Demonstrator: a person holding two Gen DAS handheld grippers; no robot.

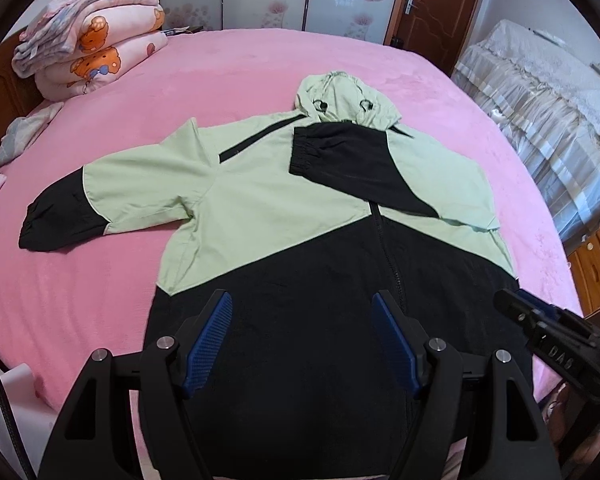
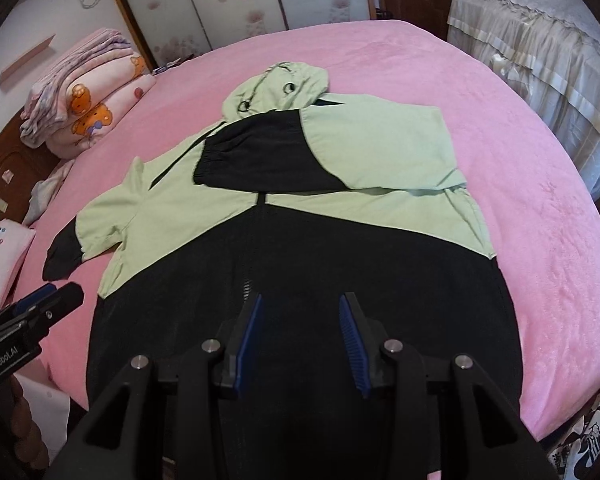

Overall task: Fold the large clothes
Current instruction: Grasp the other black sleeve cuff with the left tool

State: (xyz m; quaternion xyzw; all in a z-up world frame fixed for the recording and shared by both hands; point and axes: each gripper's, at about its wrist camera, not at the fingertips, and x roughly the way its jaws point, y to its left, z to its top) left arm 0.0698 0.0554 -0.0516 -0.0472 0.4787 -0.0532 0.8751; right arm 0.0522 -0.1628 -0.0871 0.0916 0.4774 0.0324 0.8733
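The jacket (image 1: 300, 220), pale green above and black below, lies front up on the pink bed (image 1: 220, 64), filling the centre of both views with its hood (image 1: 340, 96) toward the top of the frame. One sleeve (image 1: 352, 168) is already folded across the chest, its black cuff just under the hood; the other sleeve (image 1: 80, 208) is spread out flat toward the left edge of the frame, its black cuff resting on the bedding. The left claw (image 1: 302, 316) hangs above the black hem with its blue pads spread wide and nothing between them; the right claw (image 2: 300, 320) also hovers over the hem near the zip (image 1: 384, 248), jaws parted more narrowly and likewise empty. The likely step in hand is folding the spread sleeve in to match the first. To do it well, I would take that sleeve near the cuff, pinch only the sleeve cloth and not the bedding, lift it just clear, and lay it across the chest so its edge runs level with the folded one, while the other claw steadies the shoulder seam so the body does not drag or wrinkle
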